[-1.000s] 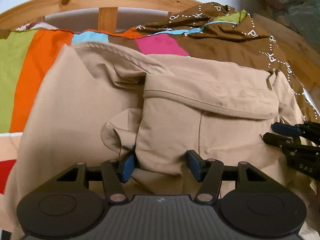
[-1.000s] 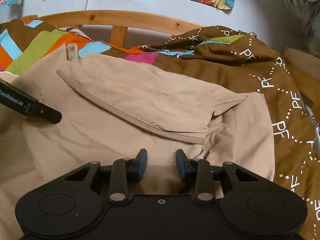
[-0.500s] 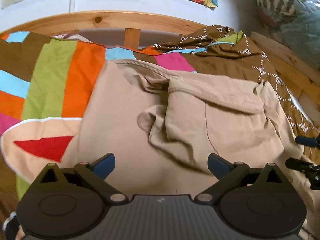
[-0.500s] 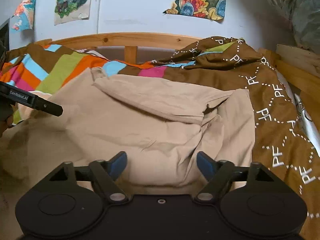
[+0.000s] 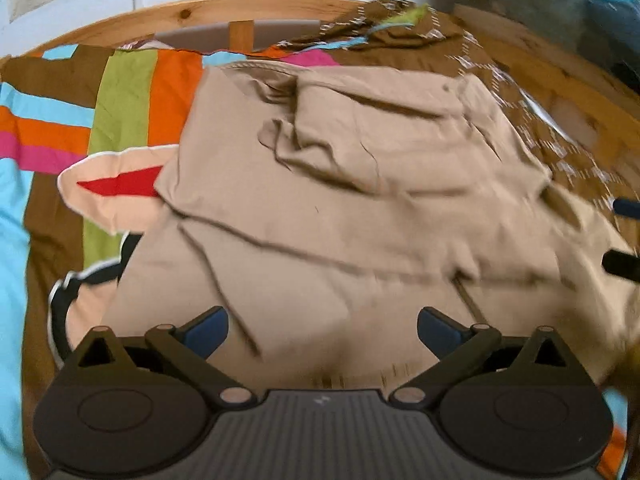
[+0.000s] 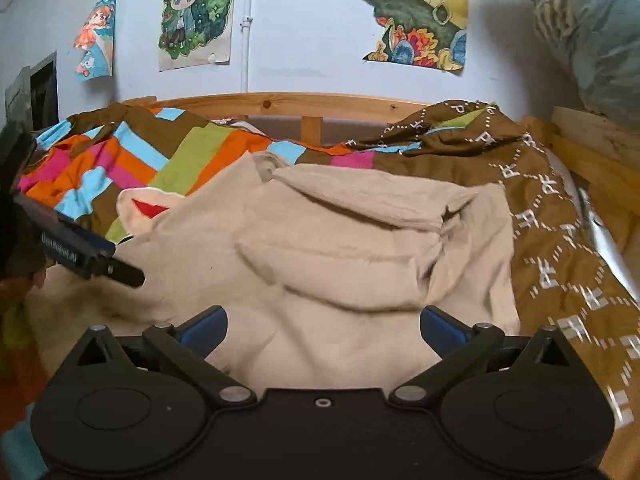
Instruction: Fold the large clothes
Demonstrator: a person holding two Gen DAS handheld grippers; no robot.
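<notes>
Both grippers, left (image 5: 322, 330) and right (image 6: 323, 330), hover with jaws spread wide and empty over the near edge of the garment (image 6: 360, 248), which lies ahead of them on the quilt (image 6: 160, 164), about equally near to each.

A large beige garment (image 5: 360, 208) lies spread across the middle of the bed, on a striped, colourful cover (image 5: 124, 96). It is rumpled and partly folded: one layer is turned over on itself at the end near the wooden headboard (image 6: 320, 104), making a thick ridge (image 6: 360, 208) with loose creases below it.
</notes>
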